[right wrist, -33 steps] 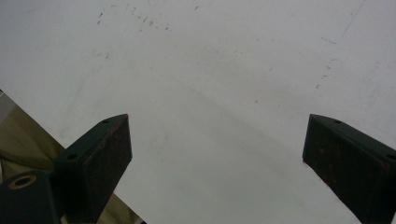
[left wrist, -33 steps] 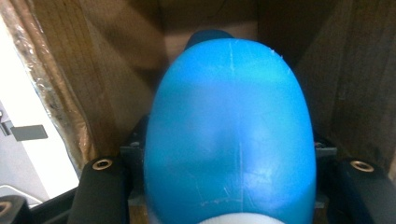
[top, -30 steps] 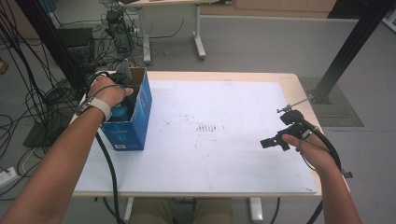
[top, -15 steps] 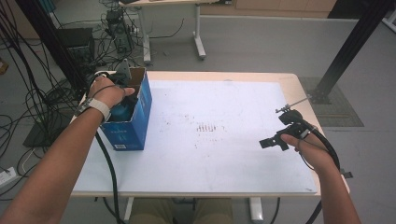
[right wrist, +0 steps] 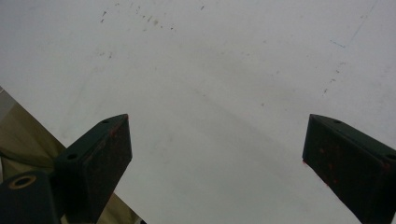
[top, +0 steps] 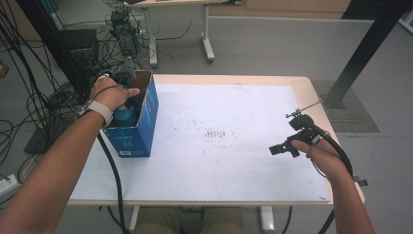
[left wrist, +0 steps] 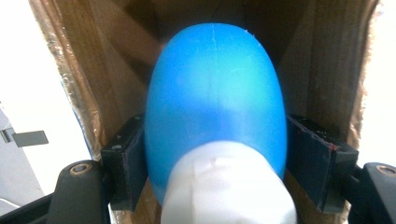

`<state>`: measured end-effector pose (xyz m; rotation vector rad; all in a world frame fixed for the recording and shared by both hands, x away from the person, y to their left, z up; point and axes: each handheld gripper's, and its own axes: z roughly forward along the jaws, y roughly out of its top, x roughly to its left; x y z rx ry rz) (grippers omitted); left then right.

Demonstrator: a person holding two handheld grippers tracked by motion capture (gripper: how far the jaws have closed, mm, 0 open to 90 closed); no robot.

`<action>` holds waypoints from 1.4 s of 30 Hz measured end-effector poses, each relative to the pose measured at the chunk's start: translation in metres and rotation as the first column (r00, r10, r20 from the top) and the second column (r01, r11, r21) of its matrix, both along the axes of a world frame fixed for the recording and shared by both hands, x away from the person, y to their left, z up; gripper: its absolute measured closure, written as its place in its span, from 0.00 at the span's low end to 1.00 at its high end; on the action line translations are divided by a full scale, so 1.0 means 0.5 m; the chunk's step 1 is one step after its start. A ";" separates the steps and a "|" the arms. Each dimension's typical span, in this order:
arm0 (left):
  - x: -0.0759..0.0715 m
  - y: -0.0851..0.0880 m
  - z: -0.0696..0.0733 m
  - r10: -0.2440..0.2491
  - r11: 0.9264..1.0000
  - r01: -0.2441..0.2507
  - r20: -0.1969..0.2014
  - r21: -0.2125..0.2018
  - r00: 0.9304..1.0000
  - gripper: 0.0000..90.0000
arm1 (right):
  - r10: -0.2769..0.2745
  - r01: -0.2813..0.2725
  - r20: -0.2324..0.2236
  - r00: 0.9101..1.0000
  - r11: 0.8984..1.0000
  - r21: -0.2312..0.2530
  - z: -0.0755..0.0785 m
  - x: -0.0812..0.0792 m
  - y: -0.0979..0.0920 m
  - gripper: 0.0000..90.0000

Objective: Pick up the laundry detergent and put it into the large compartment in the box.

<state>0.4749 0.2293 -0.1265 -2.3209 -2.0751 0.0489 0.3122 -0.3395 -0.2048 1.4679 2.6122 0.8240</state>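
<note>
A blue cardboard box (top: 139, 131) stands open-topped at the table's left edge. My left gripper (left wrist: 215, 158) reaches down into it, under the person's left hand (top: 109, 92). Its jaws have just been opening, and a blue rounded bottle (left wrist: 215, 93) with a white end now sits between them. Both pads (left wrist: 126, 163) lie against the bottle's sides. From above, the bottle (top: 127, 116) shows as a blue patch inside the box. At the table's right, my right gripper (top: 284, 149) is held low over the white top, open with nothing between its jaws (right wrist: 215, 140).
The white tabletop (top: 224, 146) has small dark marks near its middle. The box's brown inner walls (left wrist: 322, 70) stand close on both sides of the left jaws. Cables and a dark stand crowd the floor left of the table (top: 58, 78). A black post (top: 360, 53) rises at the right.
</note>
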 end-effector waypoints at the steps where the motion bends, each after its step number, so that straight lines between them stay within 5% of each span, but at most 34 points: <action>1: 0.000 0.002 0.002 -0.001 1.000 0.001 -0.001 -0.004 1.000 0.31 | -0.001 0.001 -0.001 1.000 1.000 0.000 0.000 0.000 0.000 0.09; 11: -0.009 0.005 0.033 -0.006 1.000 0.006 0.018 -0.013 1.000 0.17 | 0.001 -0.001 0.002 1.000 1.000 -0.001 0.000 -0.004 -0.001 0.09; 23: -0.021 -0.007 0.092 -0.055 0.997 0.057 0.056 -0.043 0.997 0.11 | 0.007 -0.007 0.001 1.000 1.000 0.000 -0.001 -0.004 -0.001 0.09; 33: -0.040 0.003 0.192 -0.069 0.995 0.077 0.120 -0.066 0.990 0.11 | 0.000 0.000 0.008 1.000 1.000 0.000 0.003 -0.008 -0.008 0.09; 42: -0.070 -0.013 0.297 -0.120 0.990 0.132 0.189 -0.048 0.974 0.10 | -0.003 0.003 0.016 1.000 1.000 0.001 0.015 -0.006 -0.009 0.09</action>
